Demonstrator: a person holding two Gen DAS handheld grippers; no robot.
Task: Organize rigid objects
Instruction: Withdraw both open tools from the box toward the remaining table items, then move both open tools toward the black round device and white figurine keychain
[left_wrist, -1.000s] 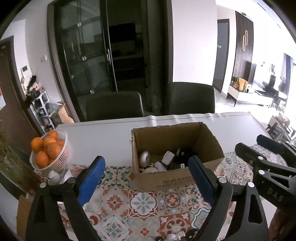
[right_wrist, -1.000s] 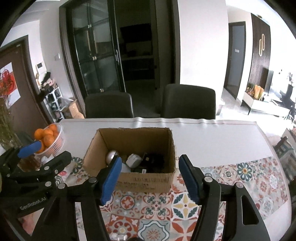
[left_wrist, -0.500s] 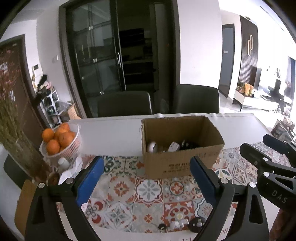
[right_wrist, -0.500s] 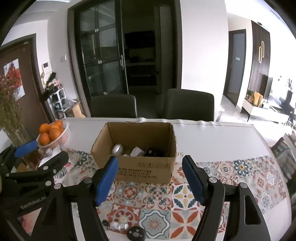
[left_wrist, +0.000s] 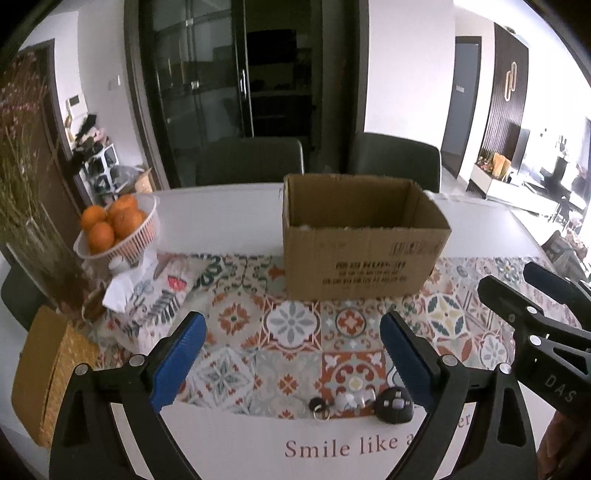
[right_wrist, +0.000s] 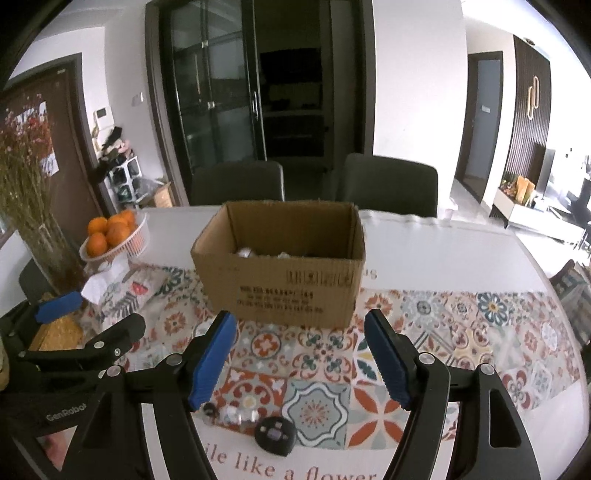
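Note:
An open cardboard box (left_wrist: 364, 236) (right_wrist: 284, 266) stands on the patterned table mat, with small objects barely showing inside. A black car key fob with a white charm and key ring (left_wrist: 393, 404) (right_wrist: 275, 432) lies on the mat's near edge. My left gripper (left_wrist: 291, 354) is open and empty, above the table just behind the key fob. My right gripper (right_wrist: 301, 358) is open and empty, with the key fob low between its fingers. Each gripper shows at the edge of the other's view.
A white basket of oranges (left_wrist: 116, 229) (right_wrist: 114, 236) stands at the left, with tissues (left_wrist: 122, 291) and a vase of dried flowers (left_wrist: 33, 236) beside it. A yellow woven mat (left_wrist: 48, 373) lies at the near left. Two dark chairs (right_wrist: 384, 184) stand behind the table.
Both grippers have pulled back from the box and dropped lower. The box's inside has gone mostly out of sight, and the key fob has come into view at the near edge.

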